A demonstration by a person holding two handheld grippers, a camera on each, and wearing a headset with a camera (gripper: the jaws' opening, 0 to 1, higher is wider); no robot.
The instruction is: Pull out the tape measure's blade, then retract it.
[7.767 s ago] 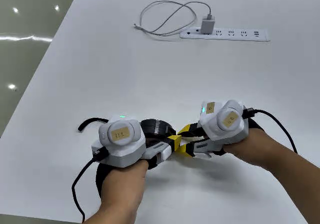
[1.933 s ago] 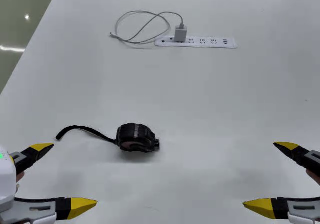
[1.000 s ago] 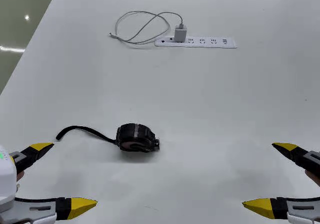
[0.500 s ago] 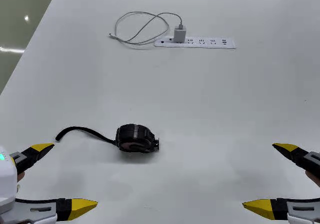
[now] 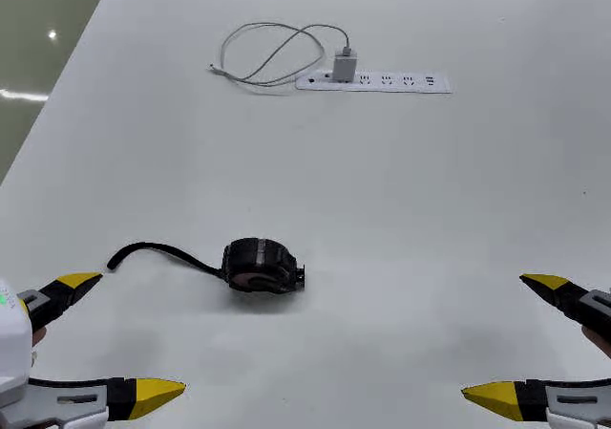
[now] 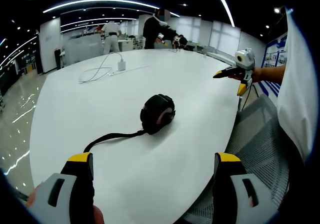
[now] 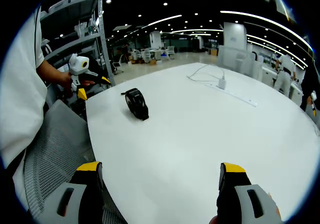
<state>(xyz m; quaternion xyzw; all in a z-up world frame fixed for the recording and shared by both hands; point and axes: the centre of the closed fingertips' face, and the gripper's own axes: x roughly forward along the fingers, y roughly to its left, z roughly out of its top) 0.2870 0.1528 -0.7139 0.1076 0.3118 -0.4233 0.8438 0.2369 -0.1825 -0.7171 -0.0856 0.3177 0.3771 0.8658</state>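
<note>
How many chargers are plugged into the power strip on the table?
1. A white charger sits toward the left end of the power strip, its cable looping to the left. The other sockets look free.

Smooth white table, black plastic tape measure

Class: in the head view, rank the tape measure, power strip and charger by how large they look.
1. Tape measure: bulkiest, but nearest the camera.
2. Power strip: longer yet thin, and farther away, so the order of these two is unsure.
3. Charger: clearly smallest.
</note>
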